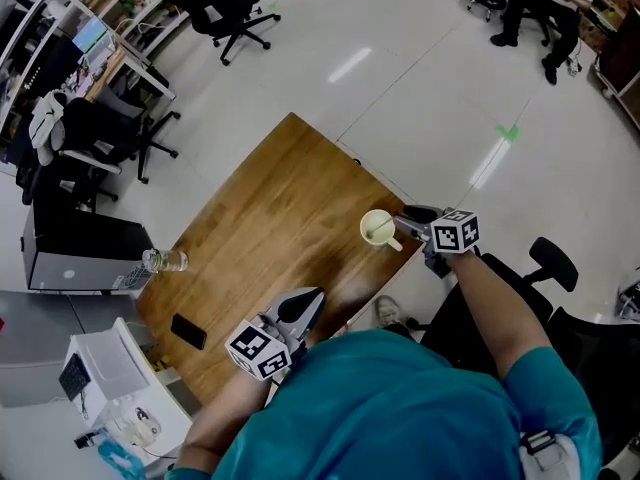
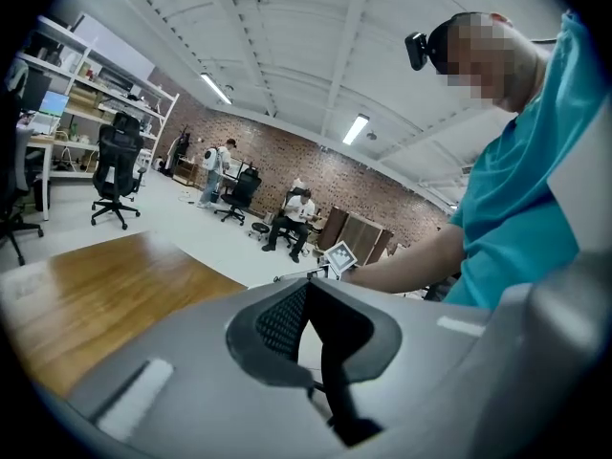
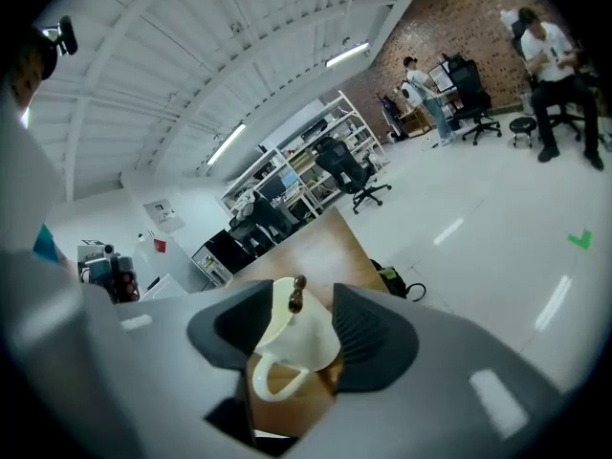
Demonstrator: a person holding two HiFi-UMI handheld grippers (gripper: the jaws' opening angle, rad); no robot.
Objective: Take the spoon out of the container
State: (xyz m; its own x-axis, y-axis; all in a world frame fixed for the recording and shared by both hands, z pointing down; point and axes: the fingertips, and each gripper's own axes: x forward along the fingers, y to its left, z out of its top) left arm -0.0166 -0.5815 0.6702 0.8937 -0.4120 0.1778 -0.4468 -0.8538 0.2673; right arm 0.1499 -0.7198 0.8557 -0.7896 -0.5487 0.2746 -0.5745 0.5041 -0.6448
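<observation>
The right forearm is stretched forward from a teal sleeve, and the right hand-held gripper [image 1: 405, 220] is held level just beside the container [image 1: 376, 226], at its handle side. Its jaws are seen spread apart with the cream cup framed between them; whether the pads touch it cannot be told. The spoon [image 3: 297, 295] is still inside, its brown end showing above the rim. The left arm is bent close to the body, and the left hand-held gripper [image 1: 312, 298] is held over the near edge of the surface [image 1: 270, 208], jaw tips together with nothing between them. The container is set near the surface's right edge. A bottle [image 1: 165, 260] lies at the left corner and a phone [image 1: 188, 331] near the front edge, both well apart from the container, with open wood between.
</observation>
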